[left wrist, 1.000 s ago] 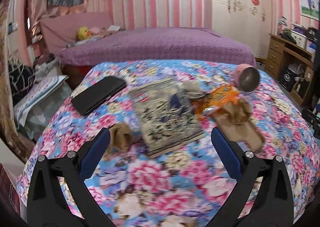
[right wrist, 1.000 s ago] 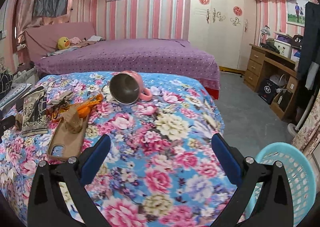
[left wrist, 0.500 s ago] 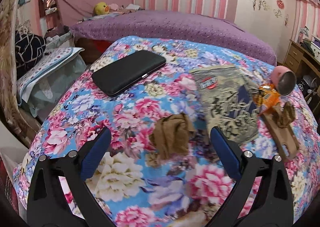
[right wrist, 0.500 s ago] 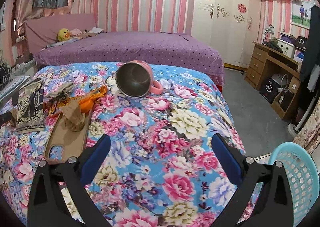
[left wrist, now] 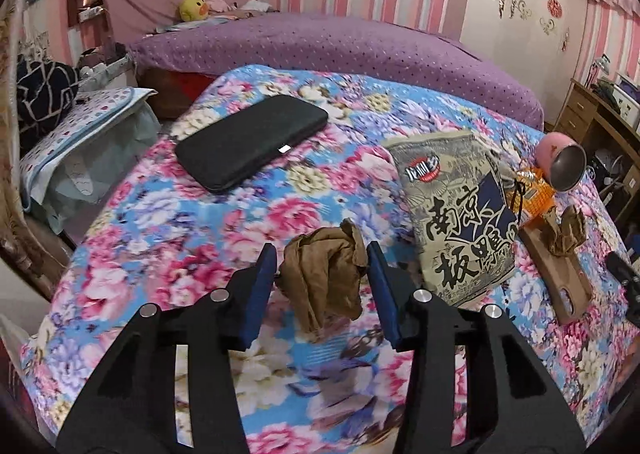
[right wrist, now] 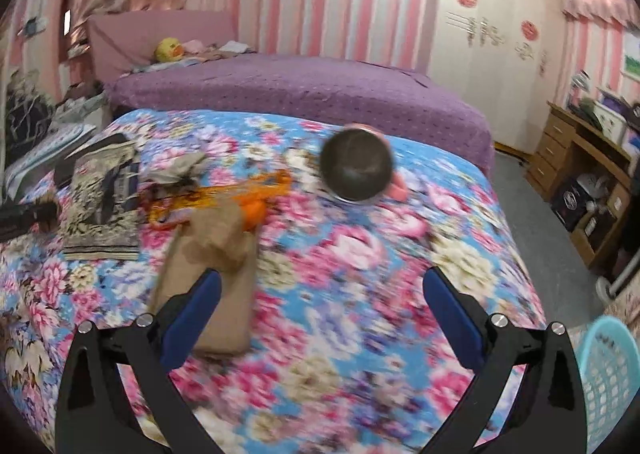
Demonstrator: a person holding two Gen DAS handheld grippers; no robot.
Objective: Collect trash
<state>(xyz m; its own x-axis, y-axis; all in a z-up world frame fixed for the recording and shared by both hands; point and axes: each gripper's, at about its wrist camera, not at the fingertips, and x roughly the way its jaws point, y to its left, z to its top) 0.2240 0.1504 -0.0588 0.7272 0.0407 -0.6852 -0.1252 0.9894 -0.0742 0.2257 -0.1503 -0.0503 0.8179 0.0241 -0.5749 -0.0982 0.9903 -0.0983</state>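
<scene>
A crumpled brown paper wad (left wrist: 326, 274) lies on the floral bedspread (left wrist: 192, 238). My left gripper (left wrist: 322, 258) has its blue pads on either side of it, jaws narrowed around it, with small gaps still showing. A grey snack bag (left wrist: 456, 213), an orange wrapper (left wrist: 534, 193) and a second brown wad (left wrist: 566, 232) on a brown phone case (left wrist: 560, 278) lie to the right. My right gripper (right wrist: 320, 294) is open and empty above the bedspread, beside the brown case (right wrist: 212, 286) and orange wrapper (right wrist: 224, 195).
A black phone (left wrist: 252, 143) lies at the far left of the bedspread. A pink mug (right wrist: 356, 169) lies on its side. A light blue basket (right wrist: 610, 378) stands on the floor at the right. A purple bed (left wrist: 340, 45) is behind, a wooden desk (right wrist: 580, 169) at the right.
My left gripper moved in and closed its jaws most of the way around the brown wad. My right gripper moved forward and left toward the brown case; its view is blurred.
</scene>
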